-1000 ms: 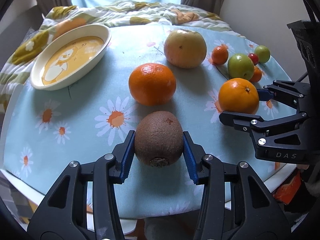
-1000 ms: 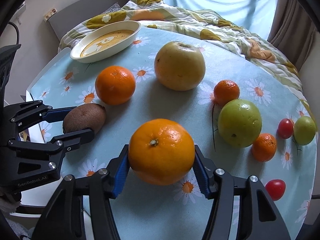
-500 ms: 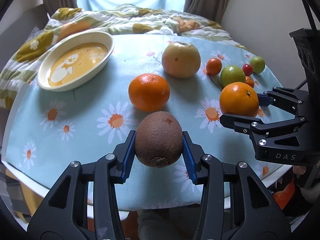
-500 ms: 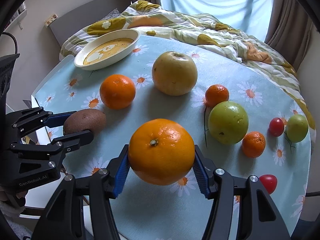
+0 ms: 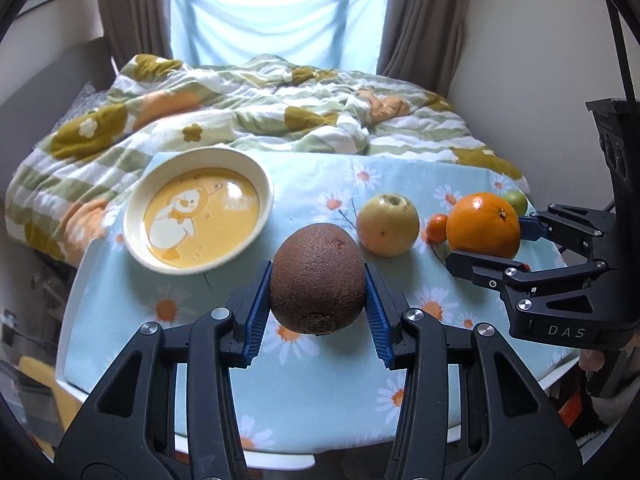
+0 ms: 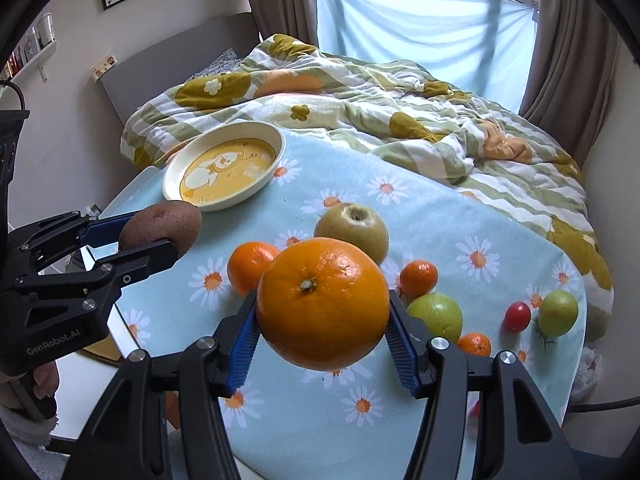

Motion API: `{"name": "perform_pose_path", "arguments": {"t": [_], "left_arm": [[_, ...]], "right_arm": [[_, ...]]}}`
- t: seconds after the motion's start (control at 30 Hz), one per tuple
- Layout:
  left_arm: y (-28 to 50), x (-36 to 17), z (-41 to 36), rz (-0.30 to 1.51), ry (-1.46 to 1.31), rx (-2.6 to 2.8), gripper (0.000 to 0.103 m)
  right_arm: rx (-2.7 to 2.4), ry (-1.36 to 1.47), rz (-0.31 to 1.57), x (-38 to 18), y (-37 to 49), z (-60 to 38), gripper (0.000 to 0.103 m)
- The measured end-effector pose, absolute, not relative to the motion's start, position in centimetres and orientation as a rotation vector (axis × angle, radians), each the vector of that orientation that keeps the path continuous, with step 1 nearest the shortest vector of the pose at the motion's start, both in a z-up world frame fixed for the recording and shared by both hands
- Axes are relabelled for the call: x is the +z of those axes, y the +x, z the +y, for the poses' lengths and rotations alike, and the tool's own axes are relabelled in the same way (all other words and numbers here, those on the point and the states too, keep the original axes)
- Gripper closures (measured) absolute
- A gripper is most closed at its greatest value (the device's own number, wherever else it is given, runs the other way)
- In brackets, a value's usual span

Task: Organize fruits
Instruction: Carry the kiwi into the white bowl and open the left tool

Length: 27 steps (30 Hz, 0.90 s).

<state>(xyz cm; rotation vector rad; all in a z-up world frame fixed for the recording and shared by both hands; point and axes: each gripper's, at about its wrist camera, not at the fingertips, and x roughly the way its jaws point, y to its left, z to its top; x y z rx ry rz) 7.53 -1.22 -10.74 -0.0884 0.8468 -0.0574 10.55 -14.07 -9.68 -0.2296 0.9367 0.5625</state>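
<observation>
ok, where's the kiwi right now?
The kiwi is clamped in the left gripper, off the daisy tablecloth, in front of the duck bowl; the right wrist view shows it at left.

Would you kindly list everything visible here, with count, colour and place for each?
Fuzzy oval kiwi: one, brown, between the left gripper's fingers, above the cloth.
Large round orange: one, orange, between the right gripper's fingers.
Second orange: one, on the cloth, left of centre.
Large apple-like fruit: one, yellow-green, mid-table.
Small mandarins: two, orange, right of centre.
Green round fruits: two, right side.
Cherry tomatoes: at least one, red, far right.
Oval cream dish with yellow duck picture: one, far left of table, empty.
Daisy-print tablecloth: one, pale blue.
Flowered quilt: one, green and white, behind.
Left gripper: black, blue pads.
Right gripper: same.
</observation>
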Motion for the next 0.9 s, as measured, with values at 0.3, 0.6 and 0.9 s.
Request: {"name": "perform_pose_path", "arguments": {"t": [0.3, 0.6, 0.9], "left_arm": [[13.7, -10.5, 5.7, 0.854, -0.064, -0.131, 0.053], [20.9, -14.1, 12.2, 0.888, -0.009, -0.188, 0.053], [25.4, -17.5, 15.3, 0.920, 0.054, -0.227, 0.053]], "right_arm": [[0.489, -0.164, 0.953, -9.0, 14.8, -8.5, 0.048], [0.381, -0.085, 0.992, -10.7, 19.0, -3.5, 0.048], [0.309, -0.035, 1.031, -12.5, 21.9, -0.9, 0.048]]}}
